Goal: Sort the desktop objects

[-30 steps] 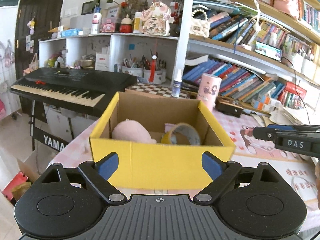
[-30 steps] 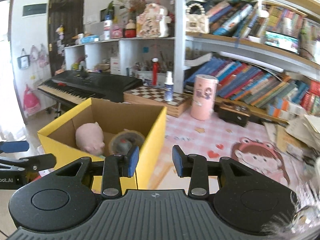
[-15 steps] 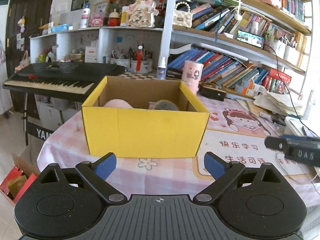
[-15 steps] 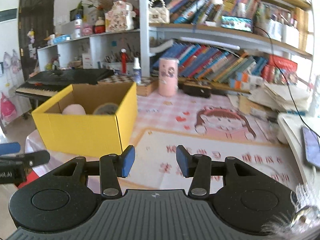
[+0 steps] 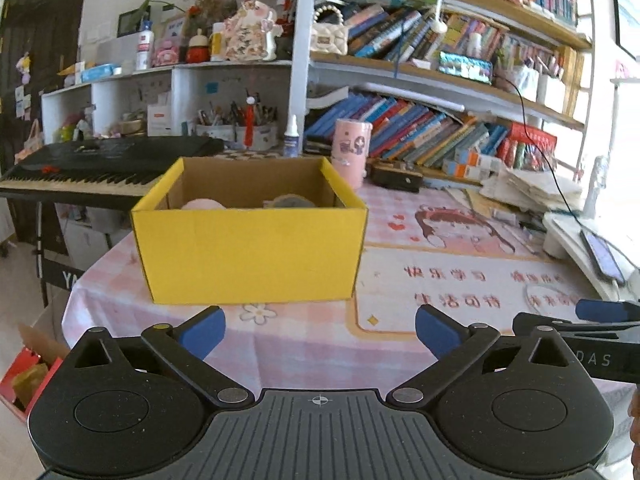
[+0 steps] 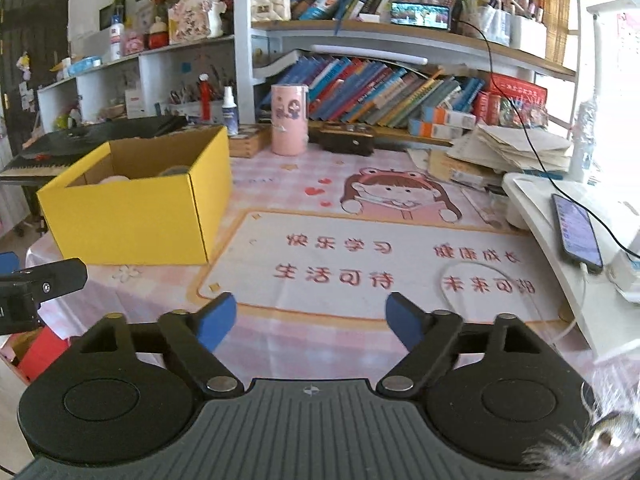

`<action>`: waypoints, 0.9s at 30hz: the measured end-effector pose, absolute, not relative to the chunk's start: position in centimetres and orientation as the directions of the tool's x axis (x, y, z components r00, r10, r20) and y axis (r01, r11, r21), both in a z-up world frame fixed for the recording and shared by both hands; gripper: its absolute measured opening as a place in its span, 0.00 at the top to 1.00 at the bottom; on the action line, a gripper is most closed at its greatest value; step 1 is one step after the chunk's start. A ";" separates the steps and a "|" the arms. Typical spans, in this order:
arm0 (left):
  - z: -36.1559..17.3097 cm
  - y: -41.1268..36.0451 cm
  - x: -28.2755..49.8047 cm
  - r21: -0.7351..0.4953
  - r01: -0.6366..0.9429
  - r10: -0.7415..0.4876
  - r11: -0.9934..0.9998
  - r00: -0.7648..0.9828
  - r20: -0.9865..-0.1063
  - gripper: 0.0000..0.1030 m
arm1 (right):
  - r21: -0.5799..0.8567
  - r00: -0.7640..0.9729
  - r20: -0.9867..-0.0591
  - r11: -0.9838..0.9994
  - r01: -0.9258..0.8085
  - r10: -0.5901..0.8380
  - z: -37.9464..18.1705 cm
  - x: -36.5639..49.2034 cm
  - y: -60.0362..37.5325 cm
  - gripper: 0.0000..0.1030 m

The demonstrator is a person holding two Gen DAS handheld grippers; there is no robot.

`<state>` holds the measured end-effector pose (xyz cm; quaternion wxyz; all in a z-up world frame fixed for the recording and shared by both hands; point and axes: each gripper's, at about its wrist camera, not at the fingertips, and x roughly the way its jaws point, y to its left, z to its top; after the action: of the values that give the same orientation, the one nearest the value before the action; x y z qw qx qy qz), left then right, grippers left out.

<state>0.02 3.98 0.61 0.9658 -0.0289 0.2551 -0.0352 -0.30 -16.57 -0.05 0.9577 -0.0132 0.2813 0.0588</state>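
Observation:
A yellow cardboard box (image 5: 250,254) (image 6: 132,224) stands on the left part of the table. Inside it lie a pink plush toy (image 5: 202,204) and a roll of tape (image 5: 290,201), both mostly hidden by the front wall. My left gripper (image 5: 320,330) hangs in front of the box, its jaws opening wide with nothing between them. My right gripper (image 6: 312,322) hovers over the printed desk mat (image 6: 360,264), to the right of the box. Its jaws are opening too, with nothing between them. Each gripper shows at the edge of the other's view.
A pink cylinder (image 6: 289,119), a spray bottle (image 6: 229,110) and a dark case (image 6: 346,140) stand at the back before bookshelves. A phone (image 6: 576,228) on a cable lies on a white stand at the right. A keyboard (image 5: 100,164) sits left of the table.
Both grippers have drawn back from the box, which now looks smaller and farther. The right gripper's jaws have spread from nearly shut to wide; the left's widened slightly.

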 end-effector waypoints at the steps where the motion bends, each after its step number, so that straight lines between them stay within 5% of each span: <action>1: 0.5 3.8 -0.1 -0.070 0.057 -0.085 0.996 0.864 -0.496 0.01 | 0.013 0.830 -0.548 0.993 -0.120 0.108 -0.2 -0.5 -16.7 0.16; 7: 0.3 3.0 -0.8 -0.073 0.064 -0.093 0.995 0.853 -0.513 0.00 | 0.011 0.797 -0.595 0.992 -0.127 0.109 -0.9 -0.7 -16.9 0.02; 27: -0.2 1.9 -0.6 -0.072 0.067 -0.095 0.995 0.823 -0.559 0.00 | 0.025 0.785 -0.613 0.995 -0.095 0.090 -1.0 -1.3 -18.3 0.00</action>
<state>-0.56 1.92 -0.22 0.9545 -0.0245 0.2941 -0.0424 -1.28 -18.34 -0.97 0.9448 -0.0038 0.3241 0.0489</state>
